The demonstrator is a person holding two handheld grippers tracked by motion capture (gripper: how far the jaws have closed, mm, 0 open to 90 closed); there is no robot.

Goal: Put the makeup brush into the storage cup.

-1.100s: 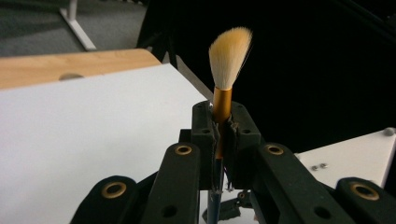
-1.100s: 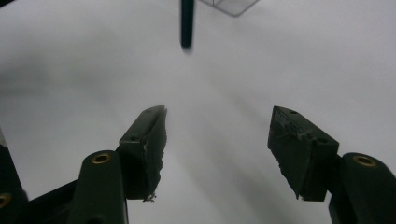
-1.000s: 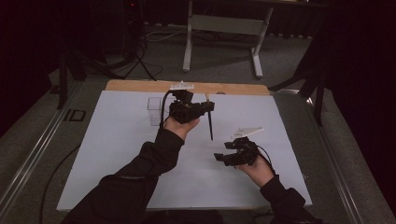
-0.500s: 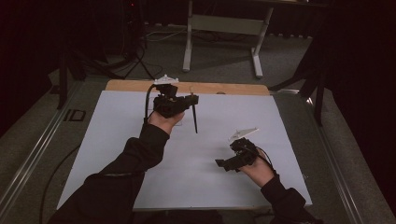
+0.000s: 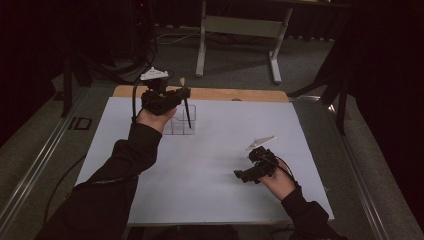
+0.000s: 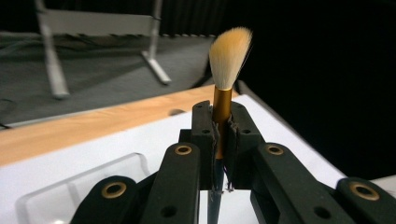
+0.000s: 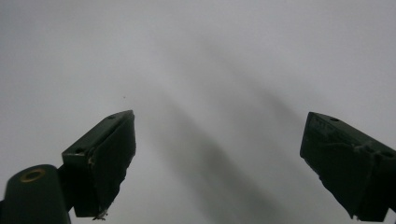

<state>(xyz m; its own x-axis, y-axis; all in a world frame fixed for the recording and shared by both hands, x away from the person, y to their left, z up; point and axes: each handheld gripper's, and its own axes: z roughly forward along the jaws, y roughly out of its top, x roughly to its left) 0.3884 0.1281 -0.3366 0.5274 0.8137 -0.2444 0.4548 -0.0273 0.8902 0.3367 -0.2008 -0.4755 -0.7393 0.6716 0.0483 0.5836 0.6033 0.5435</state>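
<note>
Brush [image 6: 229, 56]: soft tan bristles, glossy gold metal ferrule. Jaws matt black plastic, brass-look rivets. Tray [image 5: 184, 121] at 7 o'clock: clear plastic. Sheet [image 5: 210, 170] matt white; table [image 5: 235, 94] edge wood.

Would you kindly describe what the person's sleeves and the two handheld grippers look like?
Both forearms wear dark long sleeves. Each gripper is black: the left gripper and right gripper each carry a pale three-cornered plate on top and trail a black cable. Up close, the jaws are matte black blocks on black links with brass-coloured rivets.

L gripper [image 6: 222, 135] clamped, R gripper [image 7: 217, 163] agape
</note>
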